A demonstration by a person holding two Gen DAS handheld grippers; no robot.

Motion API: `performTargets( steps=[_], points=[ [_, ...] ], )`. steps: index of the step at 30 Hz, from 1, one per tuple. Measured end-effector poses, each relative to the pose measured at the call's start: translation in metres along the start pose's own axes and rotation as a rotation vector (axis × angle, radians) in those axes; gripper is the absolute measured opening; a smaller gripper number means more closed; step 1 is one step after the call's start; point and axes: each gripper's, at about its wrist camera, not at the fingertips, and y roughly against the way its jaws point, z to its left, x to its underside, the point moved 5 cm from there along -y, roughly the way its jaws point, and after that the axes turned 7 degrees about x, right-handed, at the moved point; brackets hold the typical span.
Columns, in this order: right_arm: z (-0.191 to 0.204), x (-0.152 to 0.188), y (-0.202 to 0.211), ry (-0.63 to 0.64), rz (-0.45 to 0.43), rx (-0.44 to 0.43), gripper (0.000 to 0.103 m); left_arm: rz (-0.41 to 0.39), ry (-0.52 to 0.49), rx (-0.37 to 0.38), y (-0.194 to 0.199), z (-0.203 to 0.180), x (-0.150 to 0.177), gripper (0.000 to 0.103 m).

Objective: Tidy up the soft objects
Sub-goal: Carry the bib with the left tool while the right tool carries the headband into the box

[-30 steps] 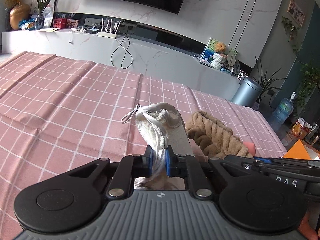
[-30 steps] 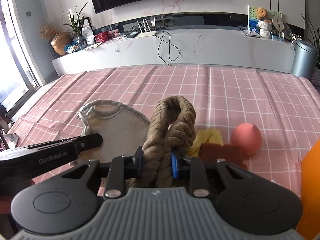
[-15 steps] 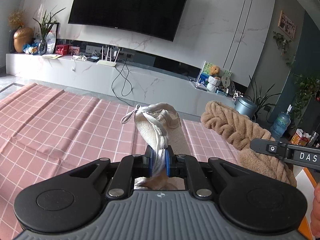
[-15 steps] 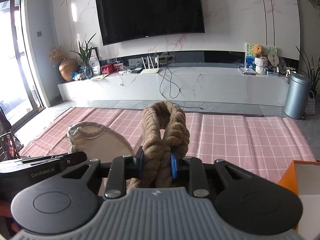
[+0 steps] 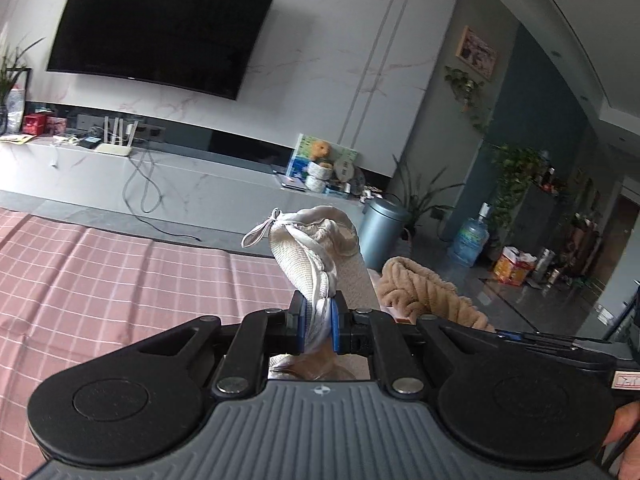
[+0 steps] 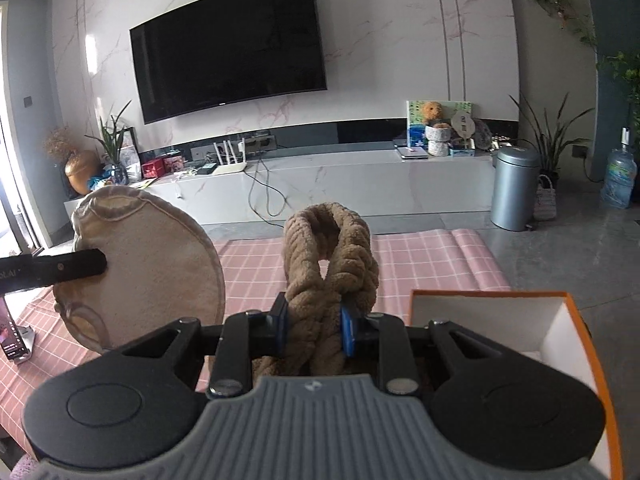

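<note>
While clamped in the left gripper [image 5: 318, 326], beige round cloth [image 6: 160, 264] pinched by its bunched edge, held up off the pink checked cloth [image 5: 100, 280]. Right gripper [image 6: 314, 330] closed on brown knitted loop [image 6: 330, 256], also raised. Just right of that, open orange box [image 6: 560, 320]. Farther off: grey bin [image 6: 514, 188], wall TV [image 6: 228, 56].

Soft daylight fills both views, strongest from a window [image 6: 8, 184] at the left edge of the right wrist view, where it bleaches out. The television [image 6: 228, 46] shows faint glare. Fisheye bending curves walls and ceiling lines (most at the corners). Near gripper bodies look dark, slightly soft.
</note>
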Motion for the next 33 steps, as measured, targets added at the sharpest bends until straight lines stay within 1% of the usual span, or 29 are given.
performTargets(
  steps=[4,7,9,12,15,21,29,32,33],
  points=[
    [-0.045,0.019,0.017,-0.002,0.027,0.086,0.024,0.073,-0.043,0.097,-0.030,-0.040,0.014,0.013],
    [-0.076,0.036,0.024,0.008,0.064,0.143,0.024,0.132,-0.089,0.154,-0.051,-0.070,0.029,0.013],
    [-0.092,0.049,0.024,0.026,0.092,0.176,0.024,0.168,-0.119,0.181,-0.064,-0.087,0.039,0.013],
    [-0.114,0.065,0.021,0.049,0.132,0.212,0.024,0.223,-0.167,0.198,-0.083,-0.105,0.052,0.013],
    [-0.128,0.078,0.013,0.074,0.171,0.238,0.025,0.283,-0.212,0.187,-0.102,-0.119,0.066,0.013],
    [-0.131,0.091,-0.009,0.175,0.201,0.281,0.024,0.370,-0.296,0.169,-0.120,-0.141,0.094,0.013],
    [-0.137,0.109,-0.033,0.218,0.260,0.261,0.024,0.467,-0.368,0.124,-0.141,-0.150,0.117,0.013],
    [-0.139,0.108,-0.043,0.220,0.279,0.267,0.026,0.485,-0.400,0.118,-0.144,-0.151,0.122,0.014],
    [-0.138,0.109,-0.043,0.221,0.281,0.265,0.031,0.490,-0.406,0.121,-0.144,-0.152,0.123,0.014]
  ],
)
